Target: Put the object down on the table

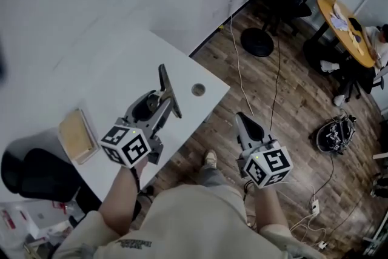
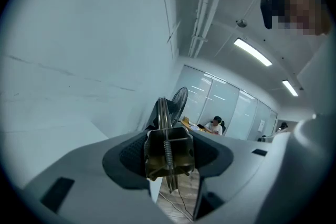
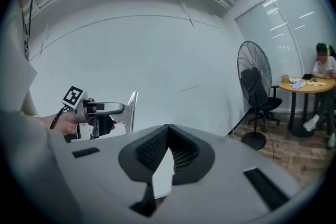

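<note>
My left gripper (image 1: pixel 159 105) is shut on a metal tool (image 1: pixel 168 89) with a long flat blade and a coil spring, held above the white table (image 1: pixel 121 63). In the left gripper view the tool's brass-coloured body (image 2: pixel 168 152) sits clamped between the dark pads and its blade points away from me. The right gripper view shows that blade (image 3: pixel 131 110) standing upright, clear of the tabletop. My right gripper (image 1: pixel 244 122) hovers over the wooden floor to the right of the table's edge; its pads (image 3: pixel 169 140) meet at the tip with nothing between them.
A round grommet hole (image 1: pixel 198 90) lies near the table's right corner and a tan block (image 1: pixel 79 135) near its left edge. A black chair (image 1: pixel 33 174) stands left of me. On the floor are a fan (image 1: pixel 257 40), cables, a bag (image 1: pixel 335 133) and a round yellow table (image 1: pixel 344 20).
</note>
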The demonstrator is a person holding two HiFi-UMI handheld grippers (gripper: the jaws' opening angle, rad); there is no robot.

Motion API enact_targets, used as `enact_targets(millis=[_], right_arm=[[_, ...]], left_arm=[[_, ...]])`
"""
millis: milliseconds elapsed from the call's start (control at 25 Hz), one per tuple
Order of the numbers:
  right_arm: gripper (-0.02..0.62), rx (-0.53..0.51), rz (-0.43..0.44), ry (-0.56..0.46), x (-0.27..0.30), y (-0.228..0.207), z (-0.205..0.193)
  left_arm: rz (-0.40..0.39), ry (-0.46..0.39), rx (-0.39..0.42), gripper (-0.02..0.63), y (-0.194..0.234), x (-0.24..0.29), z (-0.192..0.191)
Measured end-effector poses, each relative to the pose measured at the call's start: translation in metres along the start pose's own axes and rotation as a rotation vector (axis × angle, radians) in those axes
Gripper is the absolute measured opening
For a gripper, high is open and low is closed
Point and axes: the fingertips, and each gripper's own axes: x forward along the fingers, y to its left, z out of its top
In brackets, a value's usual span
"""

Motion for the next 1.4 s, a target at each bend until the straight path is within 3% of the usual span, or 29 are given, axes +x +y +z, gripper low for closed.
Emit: enact_targets(millis=[280,560,760,1000,1400], right_arm=[[0.021,-0.006,0.093,0.058,0.048,-0.052,0.011],[0.021,0.016,0.169,0.096,0.088,-0.065,0.007],[0.021,0.033,0.183,0.121,0.105,-0.073,0.003],[0.021,0.128,0.18,0.161,0.124,-0.083,-0.009],[0.021,0.15,0.147,0.247,0.172,-0.087,-0.038]], left_arm=[[0.055,0.005,-0.163,0.235,0.028,0.073,-0.011],[0.071,-0.012,-0.396,0.235,0.058,0.108,-0.037],[0.042,-0.023,-0.514,0.235,0.066,0.129,-0.044],[0.096,-0.02,-0.624,0.235,0.103,0.151,-0.068],[0.168,0.022,-0.776,0.235,0.177,0.176,-0.12]])
